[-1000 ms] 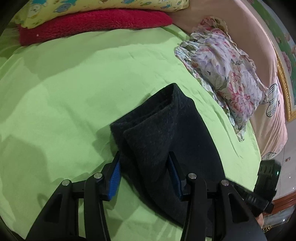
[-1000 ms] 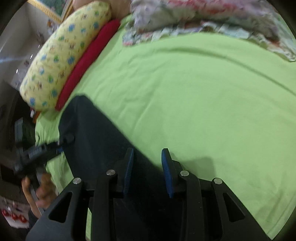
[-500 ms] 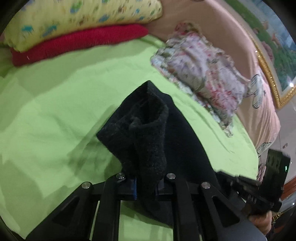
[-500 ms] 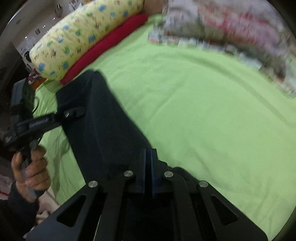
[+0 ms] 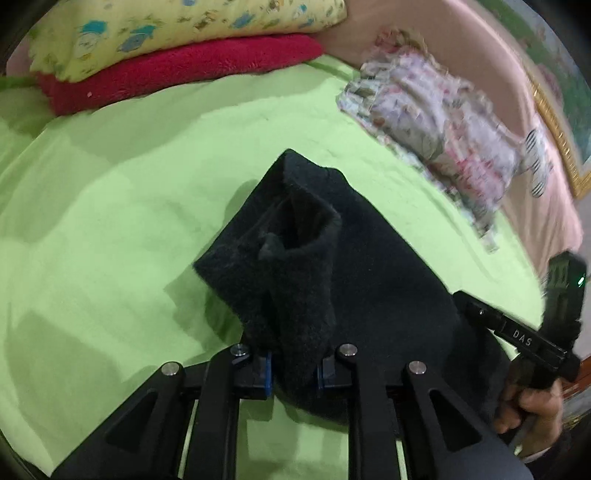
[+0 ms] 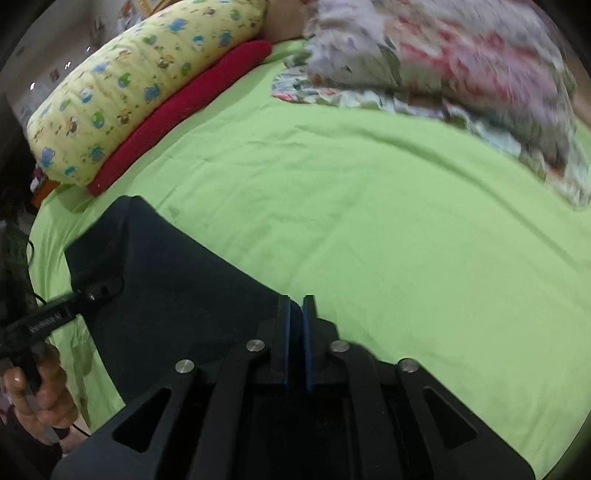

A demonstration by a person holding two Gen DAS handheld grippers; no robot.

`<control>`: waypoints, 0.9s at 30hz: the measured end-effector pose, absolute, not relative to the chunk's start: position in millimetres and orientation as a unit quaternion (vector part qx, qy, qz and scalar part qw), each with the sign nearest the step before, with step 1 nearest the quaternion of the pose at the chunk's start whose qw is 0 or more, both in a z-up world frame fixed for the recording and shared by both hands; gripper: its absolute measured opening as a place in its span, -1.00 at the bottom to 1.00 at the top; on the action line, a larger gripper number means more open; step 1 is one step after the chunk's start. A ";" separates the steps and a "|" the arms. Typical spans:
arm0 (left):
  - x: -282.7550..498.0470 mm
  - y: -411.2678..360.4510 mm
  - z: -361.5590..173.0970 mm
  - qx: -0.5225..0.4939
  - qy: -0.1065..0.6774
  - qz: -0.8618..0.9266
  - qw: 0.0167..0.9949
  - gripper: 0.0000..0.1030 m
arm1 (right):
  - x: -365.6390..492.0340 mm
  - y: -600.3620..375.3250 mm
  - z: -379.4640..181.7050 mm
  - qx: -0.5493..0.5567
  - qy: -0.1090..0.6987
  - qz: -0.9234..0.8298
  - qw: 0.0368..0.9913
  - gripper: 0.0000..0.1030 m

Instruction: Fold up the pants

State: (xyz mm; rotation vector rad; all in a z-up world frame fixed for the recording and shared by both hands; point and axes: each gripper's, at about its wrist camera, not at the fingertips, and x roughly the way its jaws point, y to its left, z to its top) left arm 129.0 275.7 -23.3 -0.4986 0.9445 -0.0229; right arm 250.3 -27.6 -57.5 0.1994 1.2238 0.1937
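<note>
The left gripper (image 5: 294, 373) is pinching a thick bunch of the pants (image 5: 354, 280) between its blue pads, which have just been closing and then easing slightly apart, the fleecy black cloth filling the gap between them and standing up from the fingers as a folded ridge with an open cuff-like mouth at its far end. The right gripper (image 6: 294, 325) is gripping the same garment along its right-hand border; its jaws have just been closing and are now almost together, and the dark cloth is running under and into them, so I judge a thin edge is being held there, though the pinch itself is hard to make out. The pants are lying on the bed (image 6: 388, 229) toward its near side, their long axis running from one gripper across to the other, so each hand is holding one end and neither is nearer the middle. In the right wrist view the cloth is stretching leftward to the left hand (image 6: 35, 391); in the left wrist view it is sweeping rightward to the right hand (image 5: 532, 410). The open green sheet is lying beyond the garment, away from both sets of fingers, so the fold probably has to carry the held edges forward over the rest of the cloth. Farther off, a red blanket (image 5: 177, 70) under a yellow pillow (image 5: 177, 26) is lining the far edge, and a floral pillow (image 5: 439, 122) is resting at the far right corner.
</note>
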 end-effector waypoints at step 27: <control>86.0 97.7 69.9 -0.076 0.422 -0.210 0.879 -0.08 | -28.7 -187.5 54.8 0.286 0.441 -0.115 0.843 -0.45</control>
